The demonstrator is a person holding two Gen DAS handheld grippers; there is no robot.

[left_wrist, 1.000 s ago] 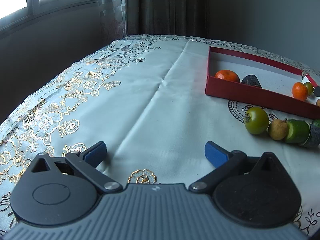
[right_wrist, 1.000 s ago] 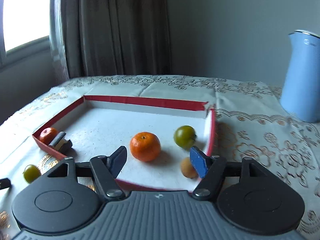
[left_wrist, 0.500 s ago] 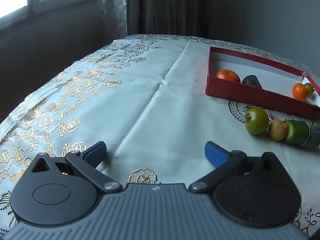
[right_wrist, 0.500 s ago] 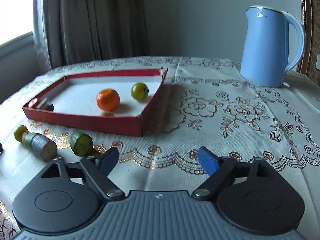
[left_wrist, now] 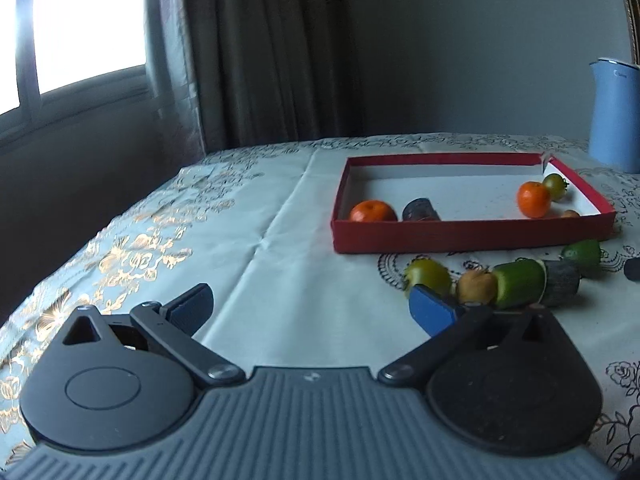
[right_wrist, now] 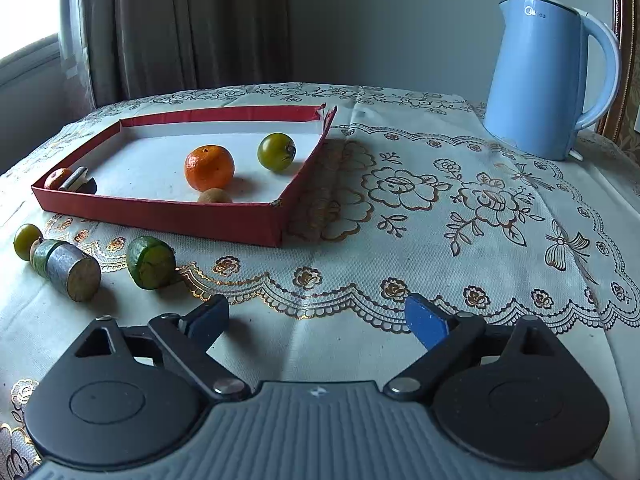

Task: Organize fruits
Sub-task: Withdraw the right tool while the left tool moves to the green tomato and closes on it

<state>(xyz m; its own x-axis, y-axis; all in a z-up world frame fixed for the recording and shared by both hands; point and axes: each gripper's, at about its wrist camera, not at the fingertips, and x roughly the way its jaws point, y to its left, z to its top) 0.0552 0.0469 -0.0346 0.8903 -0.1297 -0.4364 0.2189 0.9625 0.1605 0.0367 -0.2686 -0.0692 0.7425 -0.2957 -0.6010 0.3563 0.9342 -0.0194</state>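
Both empty: left gripper (left_wrist: 310, 306) and right gripper (right_wrist: 316, 316) spread wide, hovering over counter (right_wrist: 440, 240). Red tray (right_wrist: 160, 216) holds tangerine (right_wrist: 209, 167) and green tomato (right_wrist: 276, 151); cucumber piece (right_wrist: 151, 257) outside, probably next.

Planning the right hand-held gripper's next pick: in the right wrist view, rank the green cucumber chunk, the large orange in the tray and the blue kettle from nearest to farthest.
1. Green cucumber chunk: on the cloth, left, before the red tray.
2. Large orange: inside the tray.
3. Blue kettle: far right, at the back.
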